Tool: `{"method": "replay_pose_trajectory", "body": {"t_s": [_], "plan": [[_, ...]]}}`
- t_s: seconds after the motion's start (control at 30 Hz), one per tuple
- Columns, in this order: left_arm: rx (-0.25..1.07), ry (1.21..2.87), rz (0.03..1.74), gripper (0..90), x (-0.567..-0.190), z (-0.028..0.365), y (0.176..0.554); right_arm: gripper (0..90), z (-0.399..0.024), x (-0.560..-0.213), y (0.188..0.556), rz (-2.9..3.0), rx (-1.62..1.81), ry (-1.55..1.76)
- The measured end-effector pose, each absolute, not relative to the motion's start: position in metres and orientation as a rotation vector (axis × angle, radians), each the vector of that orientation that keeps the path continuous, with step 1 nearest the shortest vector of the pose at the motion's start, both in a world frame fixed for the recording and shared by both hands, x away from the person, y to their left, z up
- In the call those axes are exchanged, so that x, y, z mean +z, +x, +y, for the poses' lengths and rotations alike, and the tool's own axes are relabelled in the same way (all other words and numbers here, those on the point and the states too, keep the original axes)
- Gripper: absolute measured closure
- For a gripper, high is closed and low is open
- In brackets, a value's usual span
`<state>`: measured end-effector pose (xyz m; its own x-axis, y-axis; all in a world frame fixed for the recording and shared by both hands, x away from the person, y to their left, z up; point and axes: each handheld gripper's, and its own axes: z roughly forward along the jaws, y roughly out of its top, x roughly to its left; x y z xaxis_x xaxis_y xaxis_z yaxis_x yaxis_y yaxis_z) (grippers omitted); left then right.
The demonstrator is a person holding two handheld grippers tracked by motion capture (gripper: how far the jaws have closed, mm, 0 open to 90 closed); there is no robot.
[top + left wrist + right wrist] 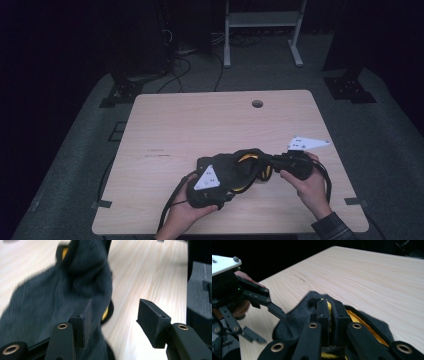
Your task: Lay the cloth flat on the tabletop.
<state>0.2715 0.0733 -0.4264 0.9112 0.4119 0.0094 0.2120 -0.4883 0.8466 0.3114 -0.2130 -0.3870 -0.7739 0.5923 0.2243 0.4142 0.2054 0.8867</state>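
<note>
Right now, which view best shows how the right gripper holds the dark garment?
The right gripper view: the right gripper has its fingers shut on the dark garment's yellow-lined edge. The high view shows them small and dim; the left gripper view shows blurred cloth.

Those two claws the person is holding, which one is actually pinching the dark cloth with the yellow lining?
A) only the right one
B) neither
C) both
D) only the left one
A: in the right gripper view the right claw has its jaws shut on the cloth's yellow-lined edge, while in the left gripper view the left claw stands open beside it.
</note>
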Motion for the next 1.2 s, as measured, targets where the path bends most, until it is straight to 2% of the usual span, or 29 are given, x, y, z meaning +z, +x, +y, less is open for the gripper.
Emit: {"method": "replay_pose_trajectory", "body": {"t_s": [0.37, 0.63, 0.7, 0.73, 0.77, 0.8, 0.9, 0.97, 1.1, 1.2], "plan": [[0.21, 2.005, 0.445, 41.8, -0.415, 0.06, 0.279, 85.3, -0.171, -0.387, 0.309, 2.347, 1.629, 0.902], [0.176, 1.969, 0.452, 38.0, -0.409, 0.058, 0.279, 85.2, -0.158, -0.391, 0.307, 2.333, 1.607, 0.883], [0.176, 1.965, 0.468, 42.3, -0.409, 0.059, 0.282, 85.2, -0.156, -0.391, 0.305, 2.335, 1.615, 0.881], [0.171, 1.963, 0.476, 52.5, -0.409, 0.06, 0.284, 85.2, -0.153, -0.391, 0.304, 2.333, 1.62, 0.868], [0.167, 1.963, 0.483, 58.3, -0.409, 0.06, 0.284, 85.2, -0.153, -0.391, 0.303, 2.331, 1.621, 0.871], [0.163, 1.971, 0.489, 58.3, -0.409, 0.061, 0.285, 85.2, -0.153, -0.391, 0.303, 2.331, 1.621, 0.871], [0.176, 1.982, 0.506, 80.9, -0.408, 0.064, 0.286, 84.7, -0.152, -0.392, 0.301, 2.332, 1.635, 0.864], [0.193, 1.99, 0.51, 82.2, -0.406, 0.068, 0.286, 84.0, -0.153, -0.392, 0.301, 2.333, 1.638, 0.863], [0.263, 2.022, 0.524, 82.9, -0.401, 0.083, 0.288, 73.1, -0.158, -0.393, 0.302, 2.324, 1.668, 0.854], [0.286, 2.017, 0.565, 82.8, -0.398, 0.102, 0.294, 70.2, -0.17, -0.392, 0.303, 2.296, 1.679, 0.867]]}}
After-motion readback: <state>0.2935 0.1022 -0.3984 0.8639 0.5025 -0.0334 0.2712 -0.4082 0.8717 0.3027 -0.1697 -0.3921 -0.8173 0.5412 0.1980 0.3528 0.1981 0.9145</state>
